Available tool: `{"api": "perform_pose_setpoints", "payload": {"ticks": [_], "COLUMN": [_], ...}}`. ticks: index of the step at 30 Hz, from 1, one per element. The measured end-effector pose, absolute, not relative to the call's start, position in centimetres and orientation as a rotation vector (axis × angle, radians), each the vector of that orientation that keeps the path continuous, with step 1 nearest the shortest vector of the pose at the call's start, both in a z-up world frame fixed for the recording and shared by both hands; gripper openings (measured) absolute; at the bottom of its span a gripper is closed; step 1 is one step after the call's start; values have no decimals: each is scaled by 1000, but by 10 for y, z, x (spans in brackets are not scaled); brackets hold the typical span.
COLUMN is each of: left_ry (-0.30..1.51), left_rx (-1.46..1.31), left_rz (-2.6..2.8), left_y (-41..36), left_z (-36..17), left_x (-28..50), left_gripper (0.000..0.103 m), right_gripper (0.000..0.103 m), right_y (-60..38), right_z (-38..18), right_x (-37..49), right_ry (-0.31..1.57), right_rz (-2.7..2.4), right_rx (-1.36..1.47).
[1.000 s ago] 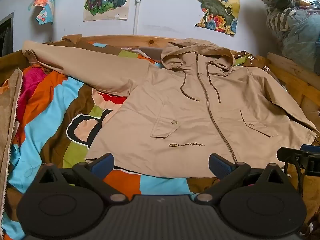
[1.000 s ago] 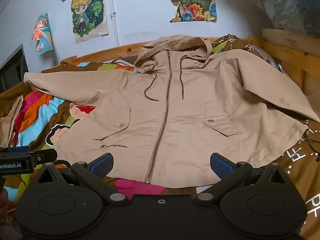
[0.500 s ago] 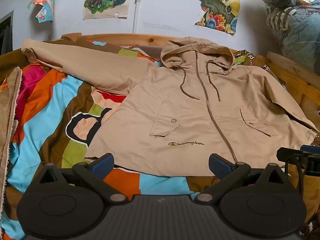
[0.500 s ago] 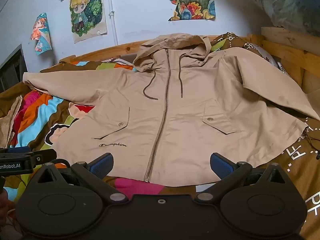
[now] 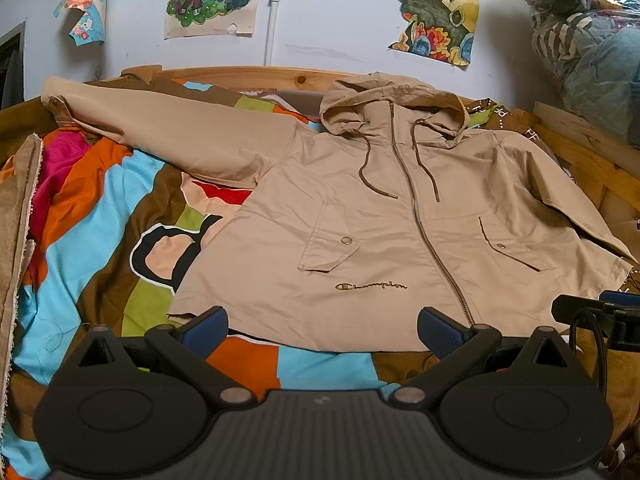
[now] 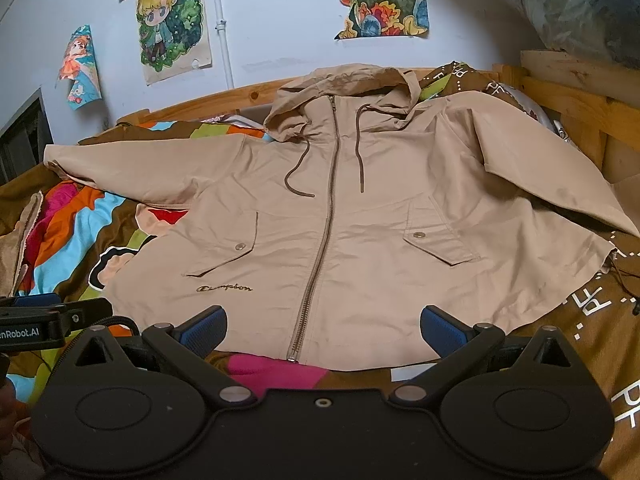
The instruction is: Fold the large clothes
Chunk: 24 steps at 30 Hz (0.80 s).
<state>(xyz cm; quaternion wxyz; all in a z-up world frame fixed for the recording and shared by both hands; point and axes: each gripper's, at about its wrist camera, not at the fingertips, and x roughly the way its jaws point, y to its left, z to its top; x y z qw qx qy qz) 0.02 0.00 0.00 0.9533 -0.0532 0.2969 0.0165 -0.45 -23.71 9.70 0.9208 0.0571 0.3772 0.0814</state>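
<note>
We're looking at a wooden-framed bed (image 5: 248,76) with a loud patchwork bedspread (image 5: 100,216) over it — orange, sky blue, pink, brown and green blocks. Lying flat on the spread, front up and zipped, is a tan hooded jacket (image 6: 360,240), hood toward the wall, one sleeve stretched out sideways — a beige cloth (image 5: 18,200) sits along the bed's edge.

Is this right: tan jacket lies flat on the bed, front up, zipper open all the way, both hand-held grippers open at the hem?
Not quite. The zipper is closed from hem to collar, as the right wrist view shows. The rest holds: the jacket lies flat, front up, on the bed, and the left hand-held gripper and right hand-held gripper are open at the hem.
</note>
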Motion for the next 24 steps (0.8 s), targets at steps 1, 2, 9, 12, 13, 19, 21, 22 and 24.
{"api": "perform_pose_setpoints", "payload": {"ticks": [1,2,9,12,13,19,21,22,24], "left_ry": [603,604,605,605,605,606,606,606,607], "left_rx": [-108,-108,-109,-108,-108,-108,-108,-108,-108], "left_rz": [33,33,33,33,33,33,33,33,33], "left_y": [0,0,0,0,0,0,0,0,0], "left_z": [0,0,0,0,0,0,0,0,0], "left_x": [0,0,0,0,0,0,0,0,0], "left_gripper": [102,102,102,102,102,102,102,102,102], "right_gripper": [102,102,102,102,102,102,102,102,102], "right_y": [-237,-237,-238,-238,-238,-239,-239,-239,-239], "right_z": [97,97,96,95,95,93,92,92,91], "right_x": [-5,-5,-4,-4,-4,-3,-3,-3,-3], "right_ry": [775,775,779,779,780,781,782,781,783], "right_rz": [167,167,167,166,166,166,166,166,166], "right_rx": [117,117,119,119,119,120,120,120,120]}}
